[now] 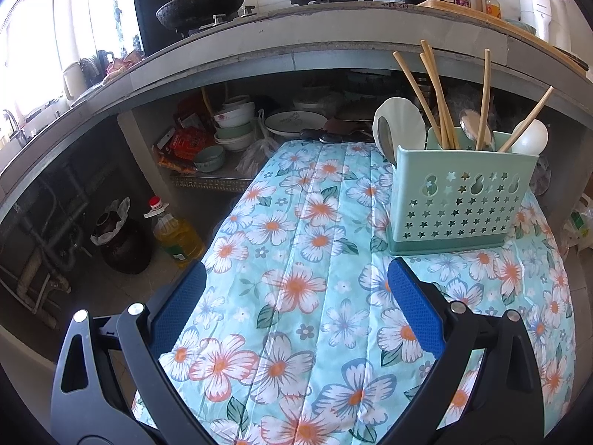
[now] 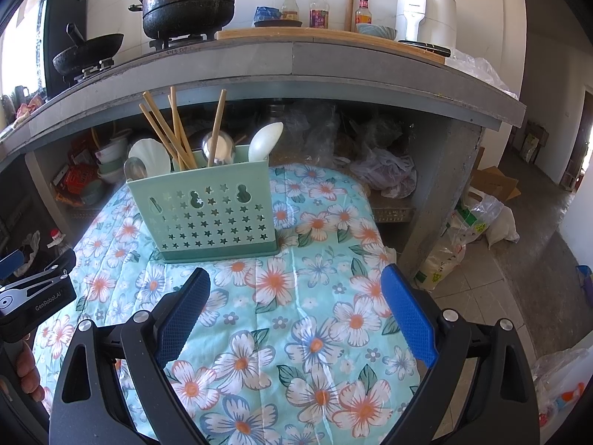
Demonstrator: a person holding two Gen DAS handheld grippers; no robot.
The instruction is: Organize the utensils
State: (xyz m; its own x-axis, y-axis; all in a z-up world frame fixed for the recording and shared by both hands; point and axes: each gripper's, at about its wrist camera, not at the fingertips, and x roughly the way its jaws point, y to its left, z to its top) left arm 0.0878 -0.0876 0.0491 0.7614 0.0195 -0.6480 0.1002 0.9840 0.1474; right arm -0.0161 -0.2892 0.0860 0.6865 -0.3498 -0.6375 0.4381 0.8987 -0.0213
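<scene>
Utensil holder [image 2: 215,215] beyond parted jaws

Both grippers share one build. The left gripper [image 1: 296,285] and right gripper [image 2: 296,293] have matte black angular linkage arms with triangular cut-outs and silver round screws. Their fingers [image 2: 409,315] carry blue, finely textured pads. The left body bears white "GenRobot.AI" lettering.

"GenRobot.AI" stood in white letters on the black body of the left gripper [image 2: 35,293], at the near left edge of the right wrist view. The lettering on the white appliance [image 2: 426,11], far right on the counter, was too small to read.
</scene>
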